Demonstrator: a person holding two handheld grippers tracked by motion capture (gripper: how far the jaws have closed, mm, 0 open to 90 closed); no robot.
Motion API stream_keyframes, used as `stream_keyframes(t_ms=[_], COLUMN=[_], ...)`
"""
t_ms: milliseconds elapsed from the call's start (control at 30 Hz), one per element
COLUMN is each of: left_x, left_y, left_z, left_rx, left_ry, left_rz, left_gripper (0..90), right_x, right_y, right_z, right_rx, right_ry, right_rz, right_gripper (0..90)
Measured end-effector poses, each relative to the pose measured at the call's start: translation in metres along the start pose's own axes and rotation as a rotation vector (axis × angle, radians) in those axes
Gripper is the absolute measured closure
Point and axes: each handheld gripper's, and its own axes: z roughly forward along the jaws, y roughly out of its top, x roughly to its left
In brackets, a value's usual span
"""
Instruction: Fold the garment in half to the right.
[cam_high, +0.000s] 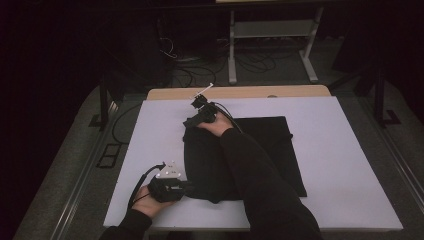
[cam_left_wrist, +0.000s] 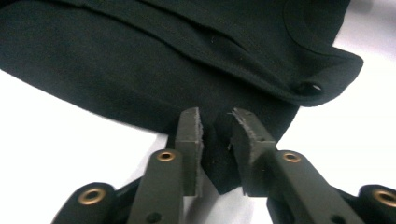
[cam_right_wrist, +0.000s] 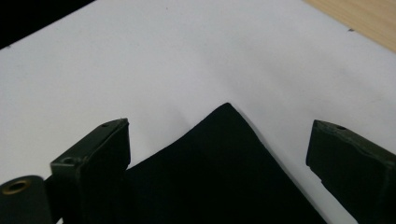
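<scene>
A black garment (cam_high: 260, 150) lies partly folded on the white table cover (cam_high: 350, 165). My left gripper (cam_high: 186, 187) is at its near left corner and is shut on the black garment (cam_left_wrist: 140, 70), with a fold of cloth pinched between the jaws of the left gripper (cam_left_wrist: 215, 140). The right gripper (cam_high: 190, 121) reaches across to the garment's far left corner. In the right gripper view the right gripper (cam_right_wrist: 219, 144) is open, its jaws wide apart on either side of a pointed corner of the garment (cam_right_wrist: 219, 177), which lies flat on the cover.
The wooden table edge (cam_high: 240, 92) shows beyond the white cover. Behind it stand a metal rack (cam_high: 272, 42) and loose cables (cam_high: 200, 65) on the floor. A dark frame post (cam_high: 103, 102) stands left of the table.
</scene>
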Motion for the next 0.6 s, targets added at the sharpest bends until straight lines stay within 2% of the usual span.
stream_keyframes(t_ms=[67, 167, 267, 400, 533, 600], left_x=[0.002, 0.001, 0.0, -0.001, -0.002, -0.002], left_y=[0.001, 0.002, 0.006, 0.008, 0.01, 0.01], left_z=[0.0, 0.001, 0.001, 0.002, 0.002, 0.002], left_rx=[0.007, -0.012, -0.024, -0.038, -0.06, -0.068], left_ry=[0.0, 0.0, -0.007, -0.013, -0.016, -0.016], left_rz=[0.011, 0.005, 0.013, 0.016, 0.006, 0.005], left_gripper=[78.3, 82.2, 83.1, 83.3, 83.2, 83.2], right_x=[0.001, 0.0, 0.002, 0.005, 0.007, 0.008], right_y=[0.0, -0.001, -0.002, -0.001, 0.0, 0.001], right_z=[0.005, 0.011, 0.016, 0.02, 0.019, 0.018], right_rx=[0.009, 0.012, 0.018, 0.022, 0.024, 0.026], right_ry=[-0.009, -0.024, -0.017, -0.053, -0.079, -0.088], right_rz=[-0.001, 0.002, 0.012, -0.002, -0.007, -0.012], right_gripper=[7.7, 12.7, 13.3, 16.8, 30.9, 41.6])
